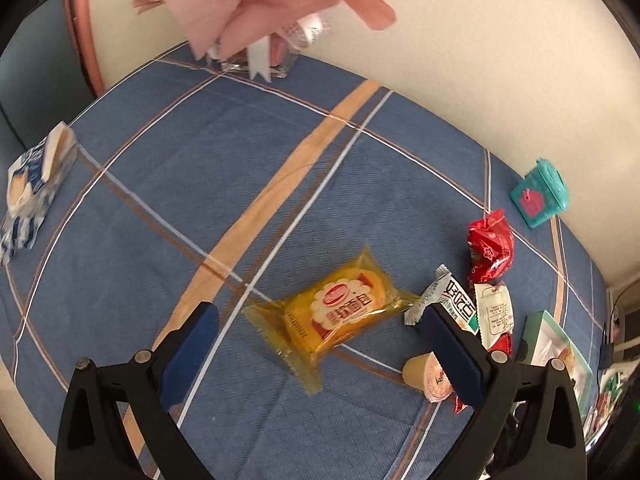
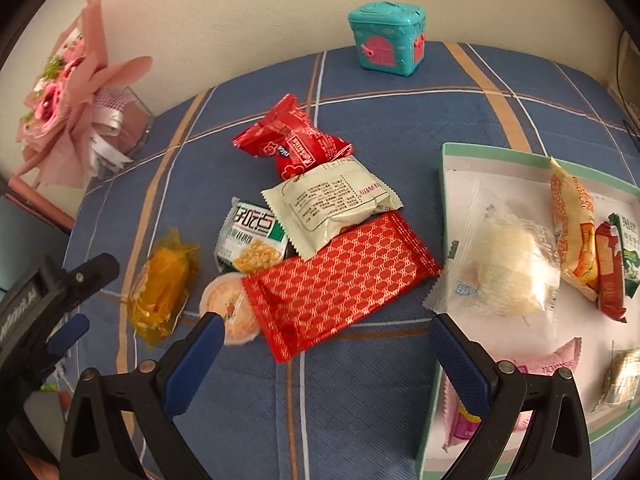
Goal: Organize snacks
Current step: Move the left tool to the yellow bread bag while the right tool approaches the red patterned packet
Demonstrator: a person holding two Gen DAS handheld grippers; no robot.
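A yellow bread packet (image 1: 340,308) lies on the blue plaid cloth, just ahead of my open left gripper (image 1: 320,320), between its fingers' line but untouched. In the right wrist view the same yellow packet (image 2: 164,284) sits at the left, with the left gripper (image 2: 76,300) beside it. My right gripper (image 2: 324,332) is open and empty, over a large red patterned packet (image 2: 336,280). Around it lie a cream packet (image 2: 332,204), a red puffed packet (image 2: 292,140), a green-and-white packet (image 2: 248,240) and a jelly cup (image 2: 232,312). A green-rimmed tray (image 2: 448,160) at the right holds several snacks.
A teal toy house (image 2: 388,40) stands near the wall at the back. A pink bouquet in a glass box (image 2: 80,108) occupies the back left corner. A blue-and-white packet (image 1: 32,184) lies at the cloth's far left edge. Cables (image 2: 624,60) hang at the right.
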